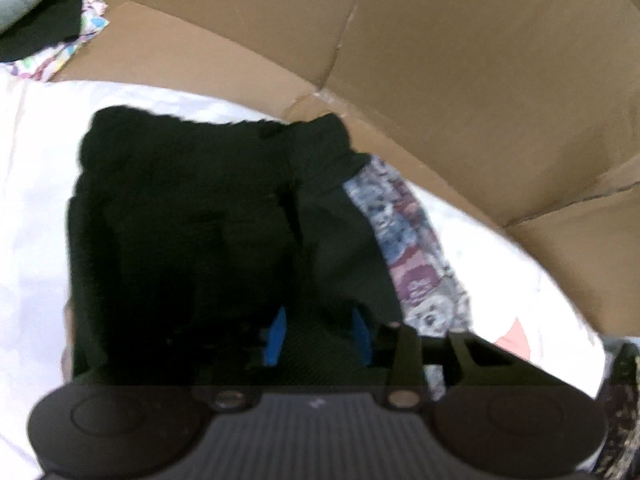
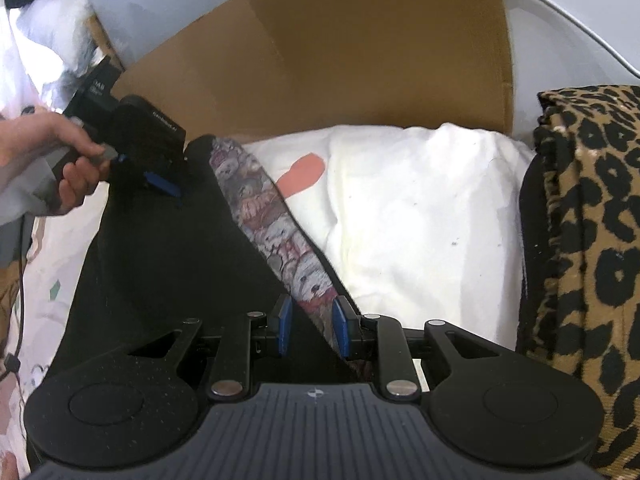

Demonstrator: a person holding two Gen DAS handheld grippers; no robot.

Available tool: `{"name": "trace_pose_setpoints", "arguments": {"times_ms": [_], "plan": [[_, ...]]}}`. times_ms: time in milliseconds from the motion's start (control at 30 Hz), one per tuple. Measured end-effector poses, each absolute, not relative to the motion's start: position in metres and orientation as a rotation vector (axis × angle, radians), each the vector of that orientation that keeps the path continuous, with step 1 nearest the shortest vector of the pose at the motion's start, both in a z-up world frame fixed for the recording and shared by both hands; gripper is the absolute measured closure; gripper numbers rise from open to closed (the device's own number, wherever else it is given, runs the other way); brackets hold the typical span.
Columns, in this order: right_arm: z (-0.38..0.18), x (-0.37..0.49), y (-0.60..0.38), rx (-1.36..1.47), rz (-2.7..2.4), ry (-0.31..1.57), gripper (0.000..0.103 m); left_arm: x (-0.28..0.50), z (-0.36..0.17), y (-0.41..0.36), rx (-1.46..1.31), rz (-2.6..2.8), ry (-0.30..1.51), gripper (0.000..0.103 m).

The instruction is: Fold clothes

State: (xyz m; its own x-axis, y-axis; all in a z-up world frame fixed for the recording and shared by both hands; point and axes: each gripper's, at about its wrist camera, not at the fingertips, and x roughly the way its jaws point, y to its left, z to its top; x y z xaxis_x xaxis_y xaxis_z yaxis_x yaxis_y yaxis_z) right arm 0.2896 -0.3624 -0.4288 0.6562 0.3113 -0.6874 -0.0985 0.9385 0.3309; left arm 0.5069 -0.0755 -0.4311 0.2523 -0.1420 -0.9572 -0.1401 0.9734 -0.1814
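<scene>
Back: tall cardboard (image 2: pixel 360 60) wall stands close behind the bed.
Right side: leopard cloth (image 2: pixel 592 240) pile blocks the way.
Middle: white sheet (image 2: pixel 420 220) lies bare, room to pass.
Left side: hand (image 2: pixel 52 160) is there.

Two grippers (image 2: pixel 312 330), one black garment (image 2: pixel 168 256)

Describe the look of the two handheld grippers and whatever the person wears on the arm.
Both grippers are black, with a ribbed grey-black base flanked by two round discs, angular linkage arms with silver pivot screws, and blue pads on the fingers. The right gripper shows this best; the left gripper carries a black boxy body with small white lettering. The left hand emerges from a light sleeve.
</scene>
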Motion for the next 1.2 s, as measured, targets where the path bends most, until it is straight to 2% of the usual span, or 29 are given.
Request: {"name": "trace_pose_setpoints", "arguments": {"times_ms": [100, 167, 267, 400, 533, 700, 1000, 1200], "plan": [[-0.433, 0.290, -0.362, 0.268, 0.243, 0.838, 0.074, 0.504, -0.432, -0.073, -0.256, 0.026, 1.316, 0.075], [-0.434, 0.291, -0.361, 0.262, 0.250, 0.844, 0.073, 0.503, -0.433, -0.069, -0.255, 0.046, 1.312, 0.092], [-0.435, 0.294, -0.358, 0.237, 0.279, 0.850, 0.072, 0.502, -0.431, -0.063, -0.280, 0.051, 1.310, 0.100], [-0.437, 0.296, -0.352, 0.202, 0.322, 0.873, 0.070, 0.499, -0.416, -0.058, -0.281, -0.010, 1.288, 0.101], [-0.437, 0.296, -0.343, 0.127, 0.332, 0.892, 0.073, 0.500, -0.393, -0.052, -0.359, -0.086, 1.207, 0.101], [-0.432, 0.296, -0.340, 0.105, 0.318, 0.896, 0.101, 0.498, -0.377, -0.060, -0.360, -0.132, 1.163, 0.101], [-0.414, 0.284, -0.361, 0.164, 0.228, 0.826, 0.103, 0.509, -0.365, -0.076, -0.389, -0.212, 1.091, 0.101], [-0.417, 0.288, -0.368, 0.189, 0.205, 0.842, 0.103, 0.524, -0.377, -0.094, -0.392, -0.229, 1.081, 0.101]]}}
